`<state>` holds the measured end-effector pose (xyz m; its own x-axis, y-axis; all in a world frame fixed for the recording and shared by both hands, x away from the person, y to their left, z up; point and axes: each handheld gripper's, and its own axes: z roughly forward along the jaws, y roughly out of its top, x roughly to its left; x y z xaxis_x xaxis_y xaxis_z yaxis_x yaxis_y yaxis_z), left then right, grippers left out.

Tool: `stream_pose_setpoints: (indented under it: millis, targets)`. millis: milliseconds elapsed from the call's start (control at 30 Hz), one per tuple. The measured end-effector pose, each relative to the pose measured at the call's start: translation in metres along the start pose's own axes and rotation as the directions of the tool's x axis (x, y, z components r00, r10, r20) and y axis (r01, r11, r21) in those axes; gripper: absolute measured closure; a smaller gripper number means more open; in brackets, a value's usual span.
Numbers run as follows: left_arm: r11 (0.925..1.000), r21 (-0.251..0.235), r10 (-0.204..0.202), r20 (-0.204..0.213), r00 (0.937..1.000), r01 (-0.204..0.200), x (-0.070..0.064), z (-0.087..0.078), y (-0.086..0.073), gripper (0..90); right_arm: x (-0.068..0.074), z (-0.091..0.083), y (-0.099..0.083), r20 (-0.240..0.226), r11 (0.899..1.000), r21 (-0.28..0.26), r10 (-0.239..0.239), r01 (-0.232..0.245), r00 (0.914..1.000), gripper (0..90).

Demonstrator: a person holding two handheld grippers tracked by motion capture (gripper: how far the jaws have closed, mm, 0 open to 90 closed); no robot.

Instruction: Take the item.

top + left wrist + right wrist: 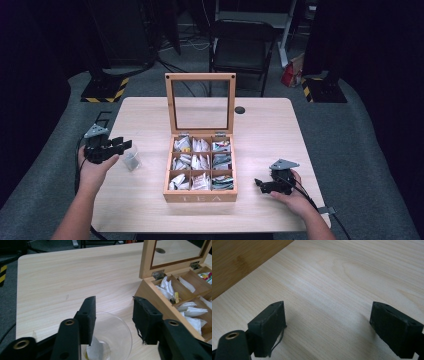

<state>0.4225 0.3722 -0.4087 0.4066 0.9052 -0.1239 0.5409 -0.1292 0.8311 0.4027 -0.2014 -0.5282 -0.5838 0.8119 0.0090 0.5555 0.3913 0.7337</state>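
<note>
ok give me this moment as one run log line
left gripper: open, over glass cup holding a tea bag | right gripper: open, empty, on table | tea box: lid up

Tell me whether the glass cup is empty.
Not empty: the glass cup stands upright with a white tea bag inside, below the open left gripper.

Overhead view; two close table-level [260,125] views

glass [131,159] left of tea box [200,165]
</note>
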Motion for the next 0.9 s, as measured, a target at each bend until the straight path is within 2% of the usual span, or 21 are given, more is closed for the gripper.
stream_pose_setpoints:
  millis: [167, 367, 900]
  targets:
    - [0.9999, -0.003, 0.011, 0.013, 0.9999, -0.011, -0.008, -0.001, 0.007, 48.1, 0.0, 0.0, 0.0, 0.002, 1.0, 0.0, -0.001, 0.001, 1.0, 12.6]
    - [0.9997, 0.001, 0.024, 0.024, 0.9994, -0.024, -0.016, -0.003, 0.012, 46.8, 0.0, 0.0, 0.0, 0.0, 1.0, 0.0, -0.001, 0.001, 1.0, 12.5]
    - [0.9967, 0.009, 0.08, 0.081, 0.9935, -0.081, -0.038, -0.003, 0.007, 46.8, 0.0, 0.0, 0.0, 0.0, 1.0, 0.001, -0.001, 0.001, 1.0, 12.6]
